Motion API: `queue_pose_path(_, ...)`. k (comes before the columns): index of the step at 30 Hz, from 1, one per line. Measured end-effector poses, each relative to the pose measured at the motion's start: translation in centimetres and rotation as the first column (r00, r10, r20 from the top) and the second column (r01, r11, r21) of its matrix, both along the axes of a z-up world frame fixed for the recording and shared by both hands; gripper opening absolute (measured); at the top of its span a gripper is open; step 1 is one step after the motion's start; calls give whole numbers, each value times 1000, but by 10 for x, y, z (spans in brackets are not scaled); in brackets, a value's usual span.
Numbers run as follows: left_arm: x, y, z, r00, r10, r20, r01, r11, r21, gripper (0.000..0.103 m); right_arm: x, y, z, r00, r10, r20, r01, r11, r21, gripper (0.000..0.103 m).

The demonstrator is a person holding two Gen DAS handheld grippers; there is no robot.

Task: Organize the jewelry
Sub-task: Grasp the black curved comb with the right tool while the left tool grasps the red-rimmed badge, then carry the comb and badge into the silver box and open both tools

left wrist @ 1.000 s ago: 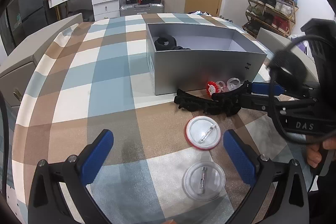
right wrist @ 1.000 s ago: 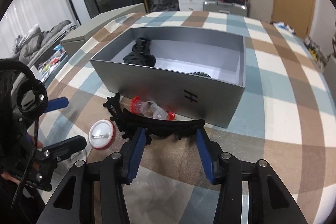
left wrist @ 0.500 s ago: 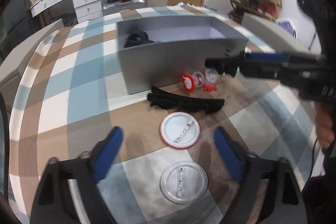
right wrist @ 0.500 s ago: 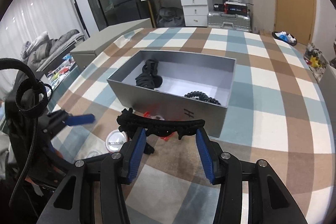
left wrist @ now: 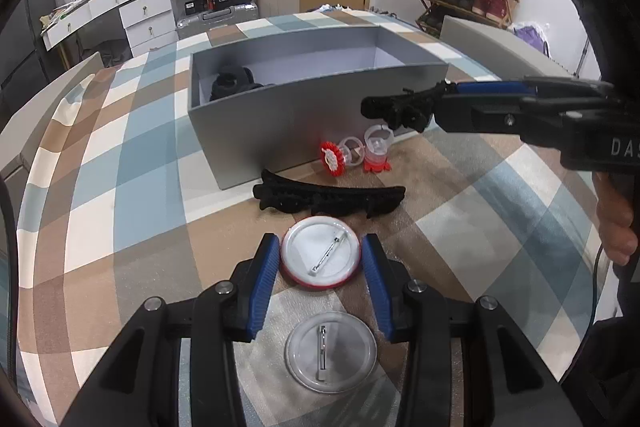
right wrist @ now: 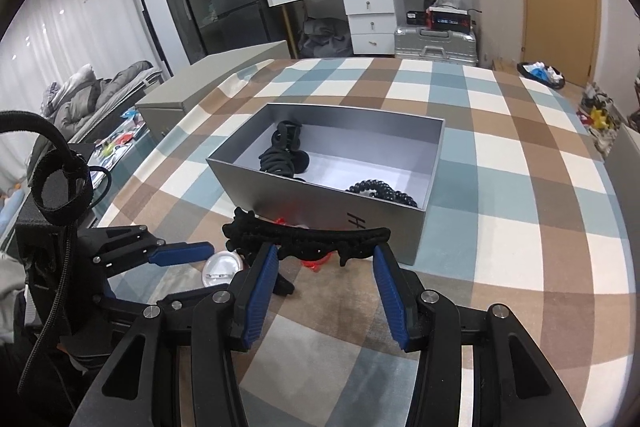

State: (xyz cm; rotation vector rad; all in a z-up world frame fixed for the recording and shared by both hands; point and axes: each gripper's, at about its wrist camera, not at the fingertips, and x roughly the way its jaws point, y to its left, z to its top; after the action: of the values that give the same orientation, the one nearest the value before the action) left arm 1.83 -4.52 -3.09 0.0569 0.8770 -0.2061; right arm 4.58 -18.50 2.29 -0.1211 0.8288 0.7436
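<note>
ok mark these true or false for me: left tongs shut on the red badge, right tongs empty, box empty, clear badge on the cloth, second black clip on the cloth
1. The left tongs are shut on the red badge. True; the jaws have just been closing, and the pads now sit against its rim.
2. The right tongs are empty. False: they hold a black clip clear of the cloth.
3. The box is empty. False: black hair ties and a black coil lie in it.
4. A clear badge lies on the cloth. True.
5. A second clip lies on the cloth in front of the box. True.
</note>
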Motion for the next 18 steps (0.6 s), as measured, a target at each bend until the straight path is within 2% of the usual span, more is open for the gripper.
queue_pose_path(9,-6,12,22,993,42,113,-34,997,-75,36,0,-9,10,1000,-14,14,13,998,63,48)
queue_pose_path(18,-3,23,27,984,93,153,-76,990,-115,36,2,-16,15,998,-53,25,50,993,109,48)
